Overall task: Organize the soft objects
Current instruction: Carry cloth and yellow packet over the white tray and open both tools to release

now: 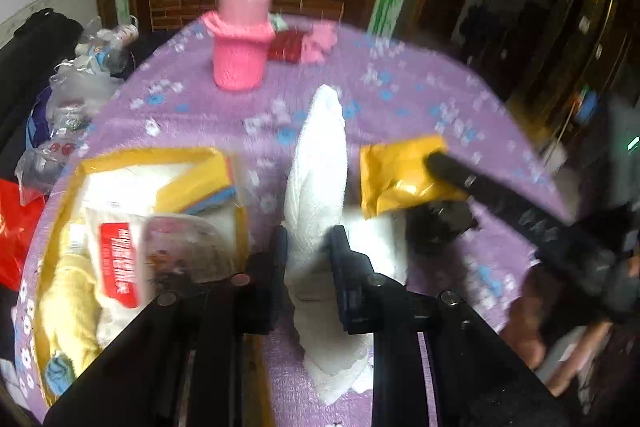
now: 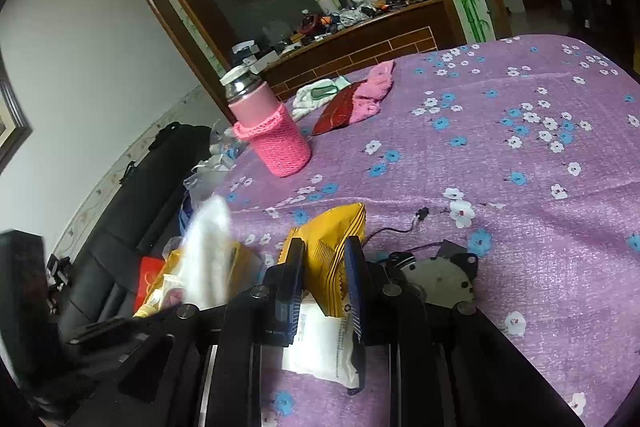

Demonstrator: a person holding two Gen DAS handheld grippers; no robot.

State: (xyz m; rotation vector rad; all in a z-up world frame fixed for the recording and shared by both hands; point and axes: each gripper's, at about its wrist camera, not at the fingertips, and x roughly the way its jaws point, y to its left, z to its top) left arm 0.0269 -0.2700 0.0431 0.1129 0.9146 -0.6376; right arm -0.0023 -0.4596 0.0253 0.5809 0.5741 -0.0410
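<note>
Left tool [image 1: 308, 259] clamped on a white towel [image 1: 318, 167], held up off the purple flowered cloth [image 1: 400, 95] that covers the desk. Towel hanging long and loose, lower end folded on the cloth at the near edge. Right tool [image 2: 325, 279] clamped on a yellow snack packet [image 2: 332, 251], raised above a white pack [image 2: 320, 351] that lies flat under it.

At the near left corner of the desk, a yellow basket [image 1: 84, 167], already holding a red-and-white pack [image 1: 120, 263], a pale yellow cloth [image 1: 68, 295] and other soft things. Probably the place for both held items.

To do this step well: lift the towel high enough for the tail to clear the basket rim, then lower over a free part, not on the rim. Grip on the towel narrow, so possible slipping; slow movement advised. Keep the right tool aside until the left is out of the way, since both are near each other. Packet crushable, so no extra squeezing.

Far edge: pink knitted bottle [image 1: 240, 39], a red pouch [image 2: 336, 111] and a pink cloth [image 2: 374, 91], well apart from the tools. A round metal part [image 2: 440, 279] just beside the right tool, not soft, better left alone.
</note>
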